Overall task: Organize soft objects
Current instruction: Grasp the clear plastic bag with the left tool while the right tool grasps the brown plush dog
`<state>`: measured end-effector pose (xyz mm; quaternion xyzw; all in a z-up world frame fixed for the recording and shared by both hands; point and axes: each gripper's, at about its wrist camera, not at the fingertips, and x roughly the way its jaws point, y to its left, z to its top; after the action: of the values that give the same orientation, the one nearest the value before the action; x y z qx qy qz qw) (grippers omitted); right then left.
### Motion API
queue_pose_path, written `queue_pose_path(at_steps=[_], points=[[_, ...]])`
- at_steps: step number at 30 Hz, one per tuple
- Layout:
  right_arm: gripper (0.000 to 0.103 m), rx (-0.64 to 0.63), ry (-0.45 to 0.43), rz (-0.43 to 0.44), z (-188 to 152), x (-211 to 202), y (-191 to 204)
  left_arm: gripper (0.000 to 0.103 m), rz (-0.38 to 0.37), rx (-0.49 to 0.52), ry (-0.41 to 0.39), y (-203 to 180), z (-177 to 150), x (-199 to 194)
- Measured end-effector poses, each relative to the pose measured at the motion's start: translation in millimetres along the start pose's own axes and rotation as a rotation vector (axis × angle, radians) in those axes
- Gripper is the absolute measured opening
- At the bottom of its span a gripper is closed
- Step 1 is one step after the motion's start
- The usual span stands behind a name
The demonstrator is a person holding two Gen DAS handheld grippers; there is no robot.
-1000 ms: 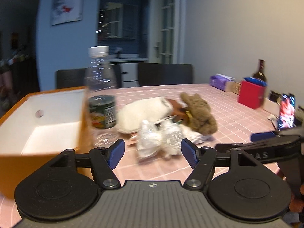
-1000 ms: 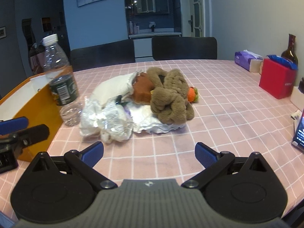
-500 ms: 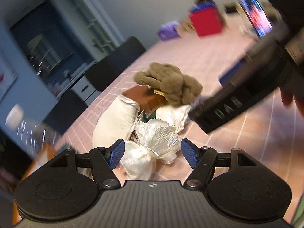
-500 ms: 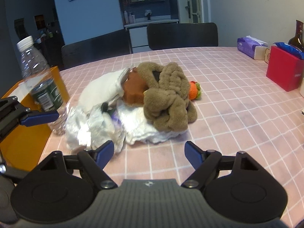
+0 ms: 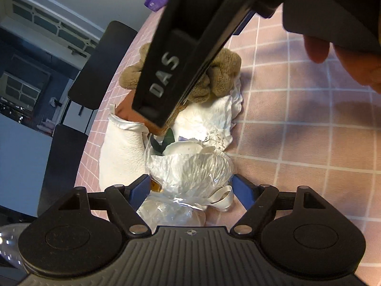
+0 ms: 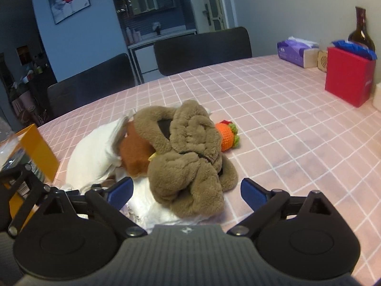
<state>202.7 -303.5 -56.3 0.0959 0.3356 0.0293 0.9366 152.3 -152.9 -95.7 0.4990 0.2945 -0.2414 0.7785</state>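
A heap of soft things lies on the pink checked table (image 6: 285, 119). It holds a brown plush (image 6: 188, 166) on top, a rust-brown piece (image 6: 135, 152), a white cushion (image 6: 92, 157) and an orange crochet toy (image 6: 227, 135). My right gripper (image 6: 187, 190) is low over the heap; its jaws are opening, with the brown plush between them untouched. My left gripper (image 5: 190, 188) is rolled sideways and opening around a crinkly clear bag (image 5: 190, 169) of white stuff, the pads not pressing. The right gripper's black body (image 5: 166, 71) hides part of the plush (image 5: 221, 76).
An orange box (image 6: 40, 152) and a clear bottle (image 6: 7, 143) stand left of the heap. At the far right are a red box (image 6: 347, 78), a tissue pack (image 6: 297, 52) and a dark bottle (image 6: 362, 31). Dark chairs (image 6: 202, 50) line the far edge. A hand (image 5: 357, 59) grips the right tool.
The left gripper rolled hard and dropped toward the heap, so the clear bag now sits between its wider jaws. The right gripper advanced onto the brown plush; its jaws narrowed, then widened.
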Motion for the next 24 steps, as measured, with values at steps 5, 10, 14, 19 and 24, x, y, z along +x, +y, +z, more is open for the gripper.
queue_pose_path(at_steps=[5,10,14,19,24], points=[[0.083,0.001,0.010,0.018,-4,11,1,0.093,0.006,0.005,0.024,3,2,15],[0.060,-0.061,-0.022,-0.011,-8,9,9,0.081,0.006,-0.026,0.053,13,7,18],[0.041,-0.069,-0.063,-0.019,-8,-1,8,0.069,0.010,-0.052,0.037,13,8,11],[0.031,-0.085,-0.117,-0.018,-6,-21,9,0.065,0.034,-0.103,-0.015,16,4,-6],[0.026,-0.110,-0.163,-0.011,-6,-45,12,0.065,0.058,-0.218,-0.079,28,-3,-34]])
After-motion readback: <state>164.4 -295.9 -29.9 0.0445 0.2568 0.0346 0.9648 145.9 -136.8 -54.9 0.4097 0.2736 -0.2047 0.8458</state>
